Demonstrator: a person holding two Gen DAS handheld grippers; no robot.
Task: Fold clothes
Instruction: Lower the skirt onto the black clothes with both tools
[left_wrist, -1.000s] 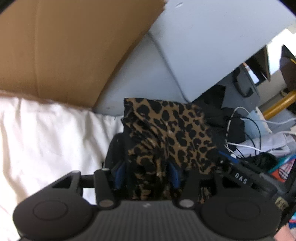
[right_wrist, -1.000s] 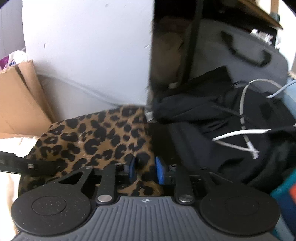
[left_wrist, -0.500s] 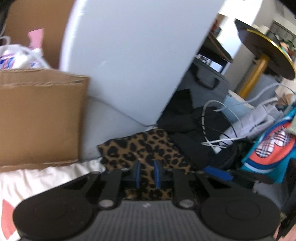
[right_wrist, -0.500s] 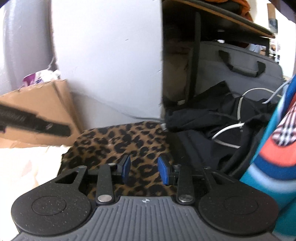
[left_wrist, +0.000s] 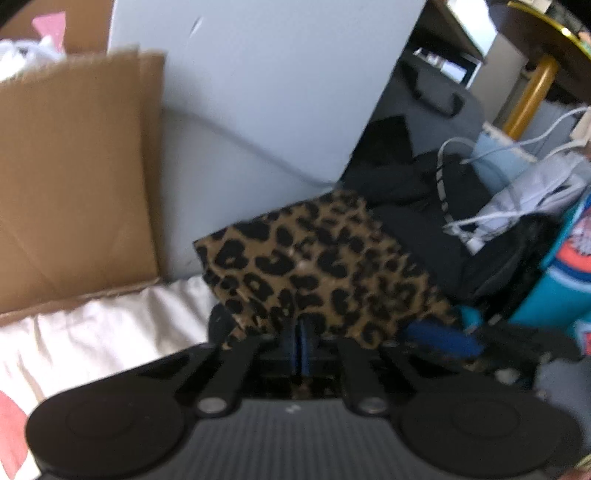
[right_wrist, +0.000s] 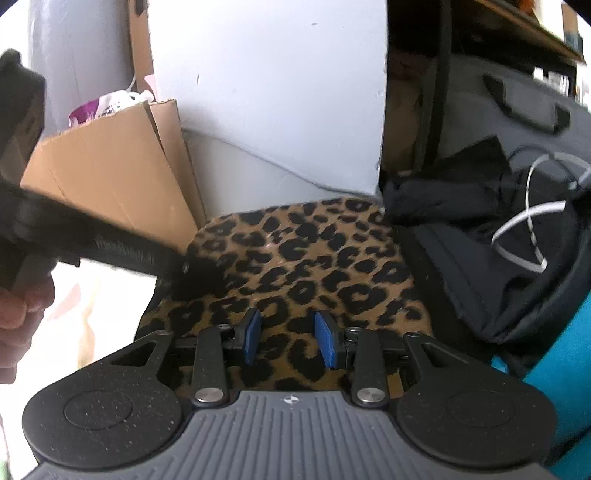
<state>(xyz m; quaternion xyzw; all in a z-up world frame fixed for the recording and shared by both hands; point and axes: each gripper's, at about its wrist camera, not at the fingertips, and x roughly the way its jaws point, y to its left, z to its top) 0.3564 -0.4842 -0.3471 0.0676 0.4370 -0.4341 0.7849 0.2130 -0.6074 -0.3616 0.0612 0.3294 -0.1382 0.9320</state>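
A leopard-print garment lies bunched where the white sheet meets a pile of dark clothes. My left gripper has its blue pads pressed together on the near edge of this garment, and cloth drapes over its fingertips. In the right wrist view the left gripper reaches in from the left and meets the left edge of the leopard garment. My right gripper hovers over the garment's near part with its pads apart; the flat cloth shows between them. One right pad shows blue at the garment's right corner.
A cardboard box and a pale grey panel stand behind. Black clothes with white cables and a teal garment crowd the right. The white sheet spreads left. A hand holds the left gripper.
The left jaws went from wide open around the leopard cloth to shut on it, and the left view rolled. The left gripper's finger moved in to the cloth's left edge.
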